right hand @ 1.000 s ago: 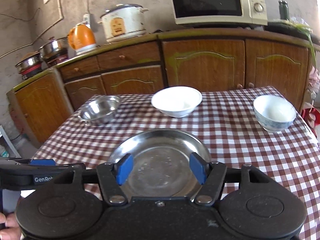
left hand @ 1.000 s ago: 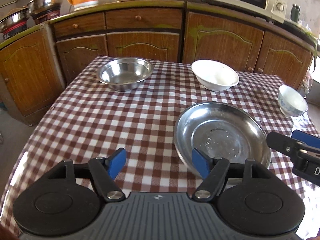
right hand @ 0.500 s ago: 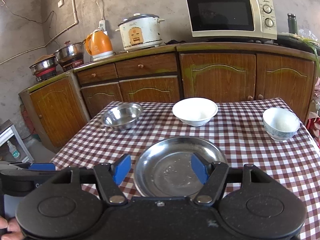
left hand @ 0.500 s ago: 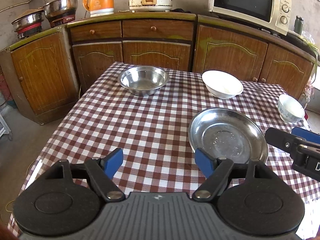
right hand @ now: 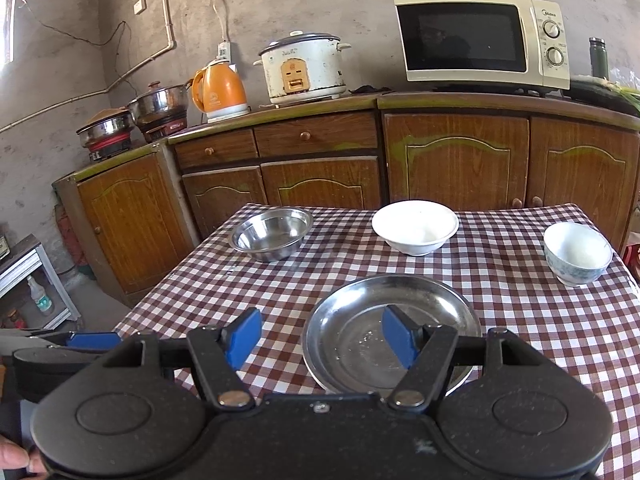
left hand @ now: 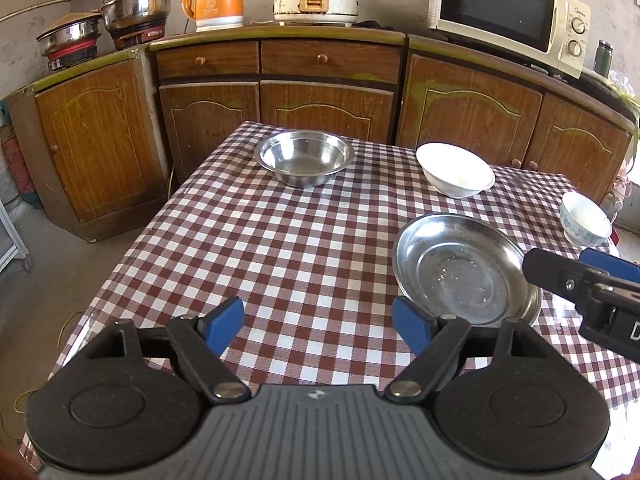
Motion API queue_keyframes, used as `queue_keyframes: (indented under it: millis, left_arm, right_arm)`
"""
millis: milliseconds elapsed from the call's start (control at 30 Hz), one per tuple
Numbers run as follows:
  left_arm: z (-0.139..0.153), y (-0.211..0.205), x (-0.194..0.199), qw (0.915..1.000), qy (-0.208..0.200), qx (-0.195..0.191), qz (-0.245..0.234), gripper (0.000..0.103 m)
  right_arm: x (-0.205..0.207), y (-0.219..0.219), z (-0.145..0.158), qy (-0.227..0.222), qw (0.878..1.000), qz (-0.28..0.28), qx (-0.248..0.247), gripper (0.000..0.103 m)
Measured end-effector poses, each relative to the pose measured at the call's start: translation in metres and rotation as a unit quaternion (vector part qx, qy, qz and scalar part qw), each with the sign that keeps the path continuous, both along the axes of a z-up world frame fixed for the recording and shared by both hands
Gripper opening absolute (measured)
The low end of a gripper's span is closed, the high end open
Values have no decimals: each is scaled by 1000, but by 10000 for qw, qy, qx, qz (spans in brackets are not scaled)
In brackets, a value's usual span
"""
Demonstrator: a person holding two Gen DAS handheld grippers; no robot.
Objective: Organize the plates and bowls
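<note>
Table: one, under a red-and-white checked cloth (left hand: 280, 248); it fills the middle of both views
Steel plate: one, shallow and empty (left hand: 460, 268); lower right of the left wrist view, lower centre of the right wrist view (right hand: 360, 320); it lies flat on the cloth, nearest the grippers
Steel bowl: one (left hand: 306, 156); upper centre of the left wrist view, at the far left part of the table; well apart from the plate
White bowls: two; the wide one (left hand: 456, 174) sits at the far edge, right of the steel bowl; the small patterned one (right hand: 576, 254) stands at the right edge of the table
Dishes in all: four, none stacked, none touching another
Left gripper: one (left hand: 318, 326), bottom of its own view; blue fingers well apart, having just been spreading wider; only bare cloth shows between them; its right finger overlaps the plate's near rim in the picture, contact not clear
Right gripper: one (right hand: 320, 338), bottom of its own view; fingers wide apart and clamped on nothing; its right finger is seen against the plate's hollow, its left one against the cloth
Counter appliances: one microwave (right hand: 480, 40), one rice cooker (right hand: 304, 68), one orange kettle (right hand: 220, 90), two steel pots (right hand: 160, 100) at upper left
</note>
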State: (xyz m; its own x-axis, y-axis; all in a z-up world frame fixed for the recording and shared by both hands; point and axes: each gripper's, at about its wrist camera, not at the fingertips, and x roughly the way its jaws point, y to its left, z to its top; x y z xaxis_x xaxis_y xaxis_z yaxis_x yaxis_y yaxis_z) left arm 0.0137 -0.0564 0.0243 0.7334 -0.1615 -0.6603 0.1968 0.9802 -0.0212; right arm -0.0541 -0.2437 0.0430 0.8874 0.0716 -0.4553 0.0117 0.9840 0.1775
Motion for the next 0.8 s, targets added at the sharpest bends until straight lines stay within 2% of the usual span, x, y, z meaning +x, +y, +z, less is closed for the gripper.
queue_keyframes:
  millis: [800]
  left_arm:
    - [9, 27, 39, 9998, -145, 64, 144, 84]
  right_arm:
    - [38, 29, 2, 89, 9997, 139, -151, 80]
